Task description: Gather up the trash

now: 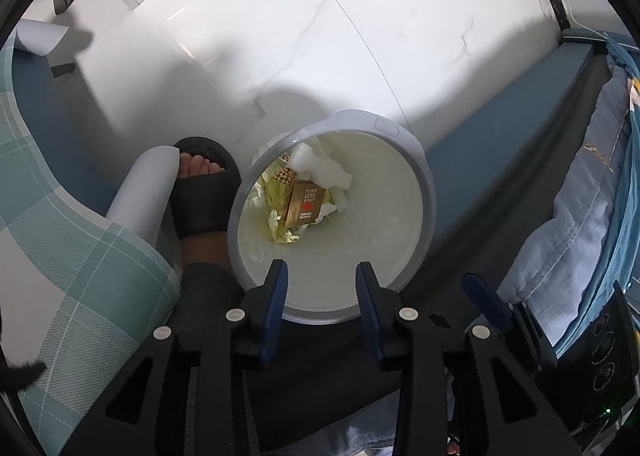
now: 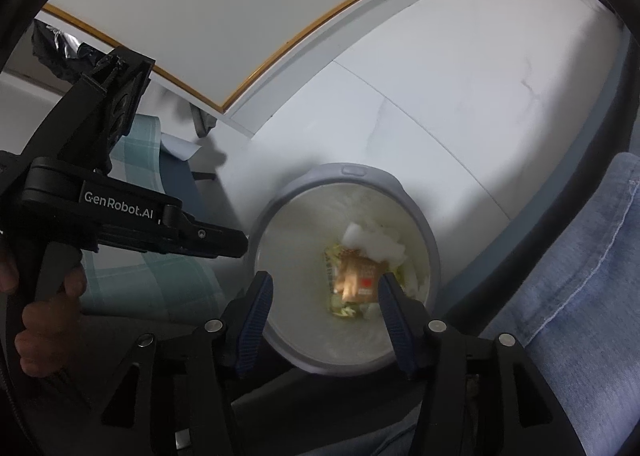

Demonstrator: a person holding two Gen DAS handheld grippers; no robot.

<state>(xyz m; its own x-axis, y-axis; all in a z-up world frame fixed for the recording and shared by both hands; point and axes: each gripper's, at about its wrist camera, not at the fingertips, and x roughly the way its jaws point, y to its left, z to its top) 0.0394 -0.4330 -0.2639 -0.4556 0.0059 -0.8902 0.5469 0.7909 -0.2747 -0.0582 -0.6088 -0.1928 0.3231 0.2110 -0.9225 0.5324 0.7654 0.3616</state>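
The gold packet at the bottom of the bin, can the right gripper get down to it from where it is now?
Probably yes. The right gripper hangs open above the bin, whose mouth is uncovered, and the gold packet lies on top of the other trash.

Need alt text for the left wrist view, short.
Looking steeply down, the left gripper hangs open and empty over a round white trash bin on a pale tiled floor. At the bin's bottom lie a gold wrapper, white tissue and yellowish scraps. A foot in a black slipper stands left of the bin.
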